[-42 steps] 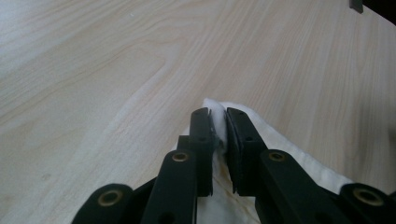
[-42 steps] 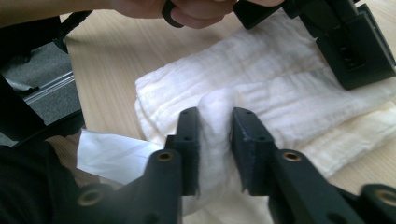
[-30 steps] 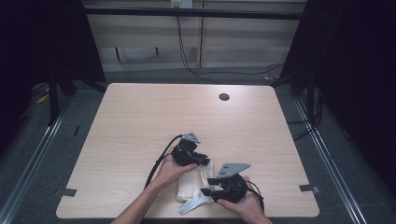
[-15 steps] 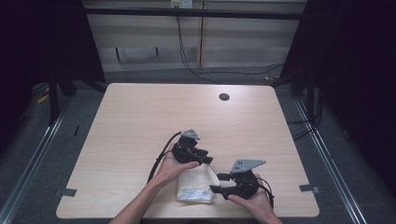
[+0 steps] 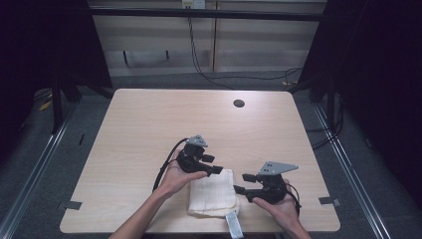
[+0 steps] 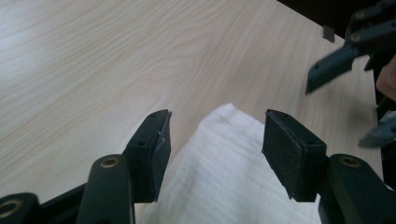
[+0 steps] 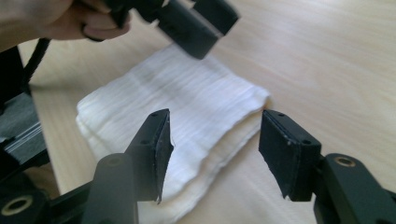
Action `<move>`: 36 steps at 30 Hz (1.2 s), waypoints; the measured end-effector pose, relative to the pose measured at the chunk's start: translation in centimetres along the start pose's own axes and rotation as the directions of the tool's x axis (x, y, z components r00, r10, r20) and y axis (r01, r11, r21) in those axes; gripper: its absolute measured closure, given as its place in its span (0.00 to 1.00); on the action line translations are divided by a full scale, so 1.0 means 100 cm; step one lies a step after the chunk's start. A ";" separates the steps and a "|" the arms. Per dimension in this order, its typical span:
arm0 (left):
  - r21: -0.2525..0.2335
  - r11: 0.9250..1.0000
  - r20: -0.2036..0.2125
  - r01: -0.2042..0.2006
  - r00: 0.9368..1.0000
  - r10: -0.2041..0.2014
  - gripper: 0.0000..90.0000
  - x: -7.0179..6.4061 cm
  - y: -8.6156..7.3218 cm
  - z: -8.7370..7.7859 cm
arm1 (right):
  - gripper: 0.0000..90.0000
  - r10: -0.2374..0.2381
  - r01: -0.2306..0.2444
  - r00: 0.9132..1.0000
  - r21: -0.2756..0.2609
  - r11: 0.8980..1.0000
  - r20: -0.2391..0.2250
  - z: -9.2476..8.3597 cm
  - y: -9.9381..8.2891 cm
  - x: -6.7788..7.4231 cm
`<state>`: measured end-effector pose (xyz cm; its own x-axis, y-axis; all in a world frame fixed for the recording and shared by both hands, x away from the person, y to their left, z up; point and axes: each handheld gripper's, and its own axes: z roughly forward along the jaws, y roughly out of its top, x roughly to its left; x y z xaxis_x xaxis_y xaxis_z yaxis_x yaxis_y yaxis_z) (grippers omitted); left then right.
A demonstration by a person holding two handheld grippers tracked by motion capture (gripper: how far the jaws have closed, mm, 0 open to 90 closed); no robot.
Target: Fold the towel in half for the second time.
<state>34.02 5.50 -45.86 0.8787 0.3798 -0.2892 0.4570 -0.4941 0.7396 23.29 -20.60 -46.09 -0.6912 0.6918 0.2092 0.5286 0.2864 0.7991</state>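
Towel (image 5: pixel 214 192) folded on table (image 5: pixel 149 129), tools apart.

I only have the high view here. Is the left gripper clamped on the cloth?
Observer: No. In the left gripper view the left gripper has just been opening; its pads stand apart over the cloth.
Operator: And the right one?
Observer: The right gripper has just been opening too, with the cloth's corner lying free between the jaws.
Operator: Is the cloth one layer?
Observer: No, folded; stacked edges show in the right gripper view.
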 end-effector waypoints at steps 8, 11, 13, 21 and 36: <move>-0.003 1.000 -0.036 -0.029 0.999 0.029 0.39 -0.006 -0.008 -0.030 | 0.47 -0.019 0.020 0.999 -0.017 1.000 0.041 -0.011 0.011 -0.006; -0.008 0.999 -0.060 -0.038 0.998 0.038 0.37 -0.005 -0.014 -0.045 | 0.46 -0.022 0.023 0.998 -0.030 0.999 0.053 -0.017 0.013 -0.008; -0.017 0.999 -0.071 -0.035 0.997 0.034 0.36 -0.002 -0.019 -0.055 | 0.46 -0.017 0.020 0.998 -0.039 0.999 0.059 -0.021 0.014 -0.011; -0.011 1.000 -0.145 0.010 0.989 -0.012 0.32 0.005 -0.049 -0.083 | 0.43 0.014 -0.008 0.992 -0.056 0.998 0.123 -0.037 0.004 -0.027; -0.052 0.992 -0.191 0.119 0.973 -0.127 0.29 0.010 -0.112 -0.133 | 0.39 0.089 -0.070 0.974 -0.094 0.993 0.208 -0.057 -0.026 -0.052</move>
<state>27.92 21.85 -46.34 0.7708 0.5819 -0.2592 0.5505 -0.4038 0.7307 22.71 -28.76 -46.02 -0.5237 0.8372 0.1575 0.5273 0.1734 0.8318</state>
